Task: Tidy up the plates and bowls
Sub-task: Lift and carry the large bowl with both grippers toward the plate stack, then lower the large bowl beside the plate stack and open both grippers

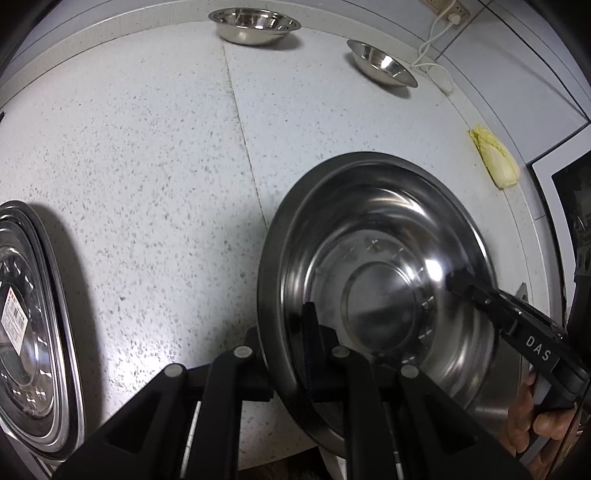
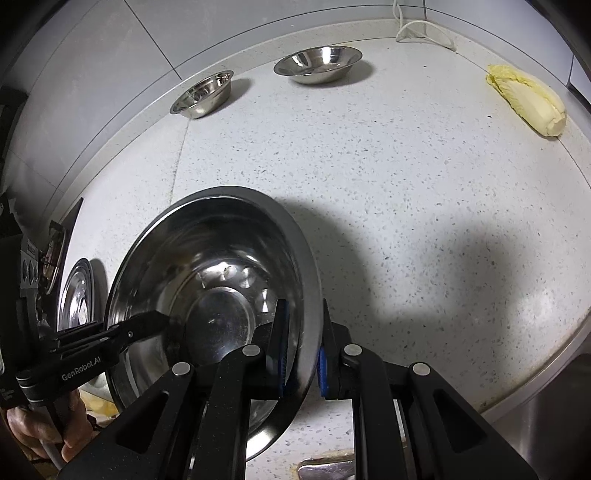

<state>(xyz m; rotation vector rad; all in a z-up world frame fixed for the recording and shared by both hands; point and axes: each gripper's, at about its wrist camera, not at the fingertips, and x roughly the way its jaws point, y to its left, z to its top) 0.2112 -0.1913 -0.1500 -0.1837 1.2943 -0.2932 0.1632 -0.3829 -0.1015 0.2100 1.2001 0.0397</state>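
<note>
A large steel bowl (image 1: pixel 376 273) (image 2: pixel 207 291) is held between both grippers over the speckled counter (image 1: pixel 147 155), near its front edge. My left gripper (image 1: pixel 282 332) is shut on the bowl's left rim, with one finger inside the bowl and one outside. My right gripper (image 2: pixel 303 317) is shut on the opposite rim, blue pads against the steel. Each gripper also shows in the other's view: the right gripper (image 1: pixel 476 291) and the left gripper (image 2: pixel 136 326). Two small steel bowls (image 1: pixel 255 24) (image 1: pixel 380 62) (image 2: pixel 201 94) (image 2: pixel 317 62) stand at the back. A stack of steel plates (image 1: pixel 33 314) (image 2: pixel 75 295) lies at the left.
A napa cabbage (image 1: pixel 495 155) (image 2: pixel 528 99) lies at the back right of the counter. A white cable (image 1: pixel 432 48) (image 2: pixel 421 31) runs along the tiled wall. A dark appliance (image 1: pixel 576 206) sits at the right edge. A person's hand (image 1: pixel 535 417) (image 2: pixel 37 432) holds each gripper's handle.
</note>
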